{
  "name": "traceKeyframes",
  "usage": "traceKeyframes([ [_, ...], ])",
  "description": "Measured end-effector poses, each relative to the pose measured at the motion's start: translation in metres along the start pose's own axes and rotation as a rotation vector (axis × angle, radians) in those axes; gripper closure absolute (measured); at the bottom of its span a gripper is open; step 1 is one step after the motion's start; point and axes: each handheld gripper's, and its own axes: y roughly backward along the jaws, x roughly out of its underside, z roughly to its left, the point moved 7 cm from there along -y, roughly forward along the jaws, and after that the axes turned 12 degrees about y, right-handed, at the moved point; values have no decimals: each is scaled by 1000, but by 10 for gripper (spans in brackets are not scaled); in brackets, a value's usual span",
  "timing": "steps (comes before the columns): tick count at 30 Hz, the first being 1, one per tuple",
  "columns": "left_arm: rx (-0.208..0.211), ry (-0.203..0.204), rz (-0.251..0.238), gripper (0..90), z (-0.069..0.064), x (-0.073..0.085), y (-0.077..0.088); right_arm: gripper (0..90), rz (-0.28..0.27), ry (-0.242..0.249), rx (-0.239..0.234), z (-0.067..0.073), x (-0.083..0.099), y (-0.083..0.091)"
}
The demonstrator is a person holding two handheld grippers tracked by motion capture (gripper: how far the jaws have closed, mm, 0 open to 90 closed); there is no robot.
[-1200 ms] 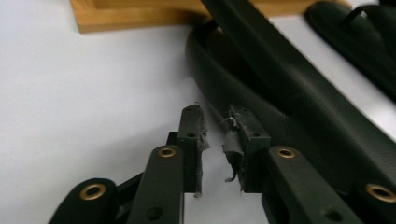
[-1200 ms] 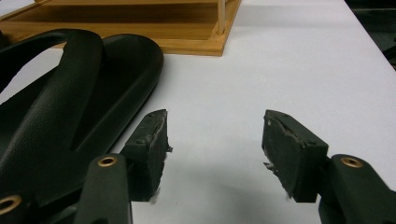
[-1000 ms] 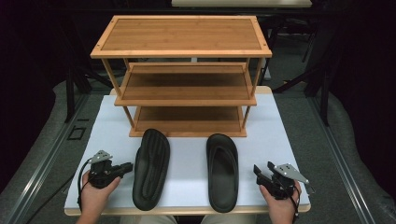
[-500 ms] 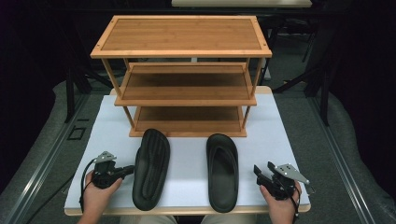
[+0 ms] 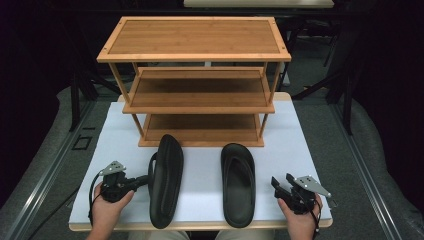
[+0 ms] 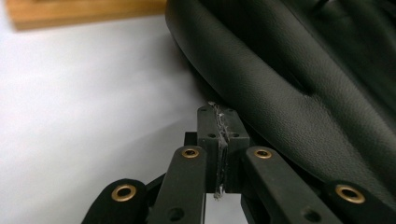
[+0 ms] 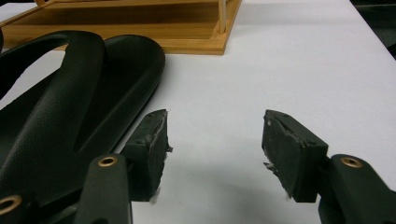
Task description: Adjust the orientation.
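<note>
Shut pad to pad on the left gripper (image 6: 218,140), nothing caught between, tips just beside the grained strap of the left slipper (image 6: 299,98) and close enough that touch or a gap cannot be told. Wide open on the right gripper (image 7: 215,149), empty, white table (image 7: 303,60) showing between the pads, with the right slipper (image 7: 60,116) just beside its left jaw and not touched. Both slippers flat-black, lying lengthwise and side by side on the near half of the table, toes toward the foot of the wooden rack (image 5: 200,100), well apart from each other; left one seemingly tipped a little onto its edge. Probably light, moulded foam or rubber: soft, springy, apt to bend and droop if taken by toe or heel alone. Matt grained skin, so likely decent friction, little risk of slipping or damage. Best taken across the strap where it arches clear of the footbed, or on the raised side rim near the middle, so as to hang level. No need to squeeze hard.
</note>
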Motion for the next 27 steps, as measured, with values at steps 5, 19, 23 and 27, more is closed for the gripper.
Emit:
traceKeyframes([
  [5, 27, -39, -9, 885, -20, -5, -7, 403, -4, 3, -2, 2, -1, 0],
  [19, 76, -81, -18, 872, -57, -20, -31, 403, -1, -11, -1, -2, 1, 1],
  [23, 65, -61, -15, 858, -55, -19, -37, 403, -2, -14, -5, -1, 1, 1],
  [27, 58, -58, -13, 770, -56, -15, -40, 403, -3, -10, -3, -1, 1, 2],
])
